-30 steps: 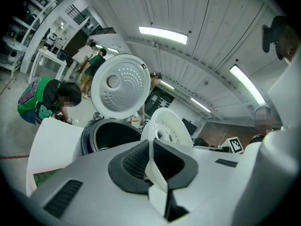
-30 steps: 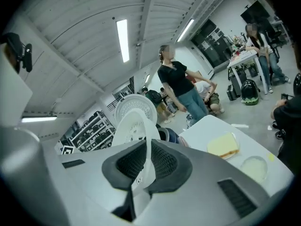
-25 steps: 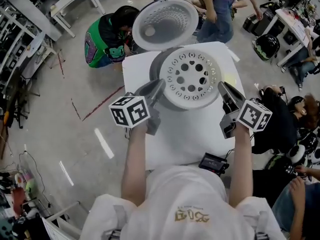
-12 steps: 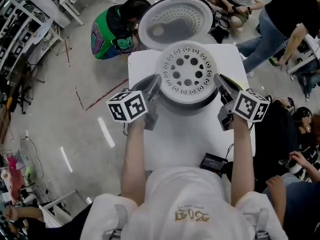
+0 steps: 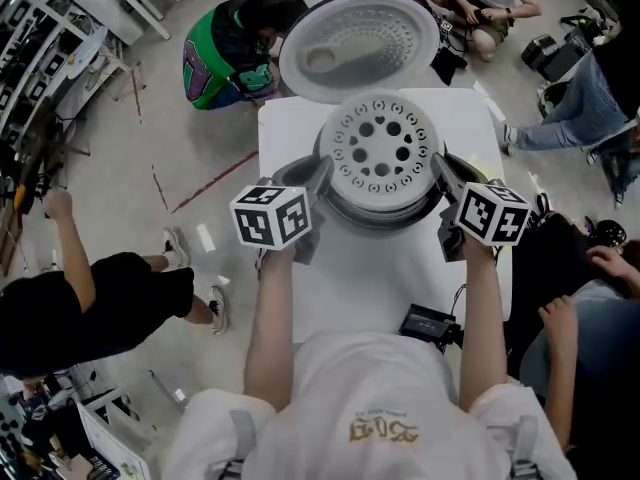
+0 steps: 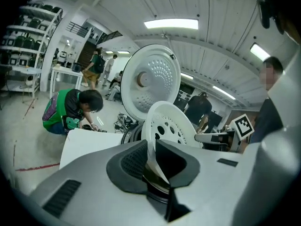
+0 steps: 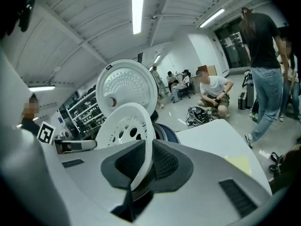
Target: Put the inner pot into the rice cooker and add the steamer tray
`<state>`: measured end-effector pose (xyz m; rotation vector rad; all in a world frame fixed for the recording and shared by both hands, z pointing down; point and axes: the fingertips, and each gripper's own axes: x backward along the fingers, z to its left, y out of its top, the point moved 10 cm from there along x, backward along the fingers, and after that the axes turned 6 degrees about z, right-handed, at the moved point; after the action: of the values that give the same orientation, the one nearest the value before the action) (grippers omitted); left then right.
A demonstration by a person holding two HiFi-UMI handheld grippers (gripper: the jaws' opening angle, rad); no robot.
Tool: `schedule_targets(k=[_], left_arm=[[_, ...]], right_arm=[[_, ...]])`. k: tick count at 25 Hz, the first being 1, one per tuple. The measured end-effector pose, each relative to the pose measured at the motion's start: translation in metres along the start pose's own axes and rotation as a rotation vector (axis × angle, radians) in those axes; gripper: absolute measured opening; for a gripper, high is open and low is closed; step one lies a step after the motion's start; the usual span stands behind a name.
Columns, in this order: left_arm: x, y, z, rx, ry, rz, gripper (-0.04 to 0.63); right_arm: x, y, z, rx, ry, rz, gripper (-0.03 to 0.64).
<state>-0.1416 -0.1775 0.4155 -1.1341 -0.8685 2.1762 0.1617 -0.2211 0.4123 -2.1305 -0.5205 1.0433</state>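
The white perforated steamer tray (image 5: 380,153) lies level on the mouth of the grey rice cooker (image 5: 340,206) and hides whatever is inside it. The cooker's round lid (image 5: 360,46) stands open behind. My left gripper (image 5: 318,174) is at the tray's left rim and my right gripper (image 5: 441,169) at its right rim. In the left gripper view the tray's rim (image 6: 151,135) runs between the opening jaws of the left gripper (image 6: 152,148), with a dark gap beside it. In the right gripper view the rim (image 7: 141,140) likewise sits loosely inside the right gripper (image 7: 148,147), whose jaws are opening.
The cooker stands on a small white table (image 5: 370,278) with a black device (image 5: 428,325) at its near right corner. A person in green (image 5: 222,56) crouches at the far left, others sit or stand around, and a person in black (image 5: 90,303) is at the left.
Both grippers have carried the tray away from me and down onto the cooker's mouth, where it now lies level. People around the table have shifted.
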Motion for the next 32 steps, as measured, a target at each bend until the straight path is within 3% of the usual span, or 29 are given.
schedule_targets(k=[5, 9, 11, 14, 19, 22, 28, 32], left_arm=[[-0.006, 0.011, -0.004, -0.022, 0.024, 0.019, 0.077], [0.003, 0.005, 0.006, 0.132, -0.092, -0.035, 0.05], [0.009, 0.006, 0.01, 0.174, -0.121, -0.065, 0.041], [0.014, 0.008, 0.009, 0.144, -0.089, -0.035, 0.048], [0.022, 0.01, 0.006, 0.158, -0.107, -0.018, 0.049], [0.017, 0.006, 0.002, 0.125, -0.081, 0.006, 0.052], [0.004, 0.005, -0.008, -0.08, 0.087, 0.063, 0.09], [0.001, 0.001, -0.006, -0.095, 0.114, 0.072, 0.095]], right_arm=[[-0.005, 0.01, 0.001, 0.051, -0.06, 0.03, 0.074], [-0.002, 0.004, 0.0, 0.0, -0.012, 0.048, 0.06], [0.003, 0.007, 0.004, -0.021, 0.03, 0.041, 0.054], [0.008, 0.011, 0.014, -0.003, 0.04, 0.051, 0.051], [0.019, 0.015, 0.017, -0.044, 0.081, 0.04, 0.044], [0.016, 0.007, 0.01, -0.03, 0.056, 0.055, 0.051], [0.001, -0.003, 0.009, 0.074, -0.035, 0.051, 0.08], [-0.008, -0.005, 0.015, 0.144, -0.08, 0.045, 0.101]])
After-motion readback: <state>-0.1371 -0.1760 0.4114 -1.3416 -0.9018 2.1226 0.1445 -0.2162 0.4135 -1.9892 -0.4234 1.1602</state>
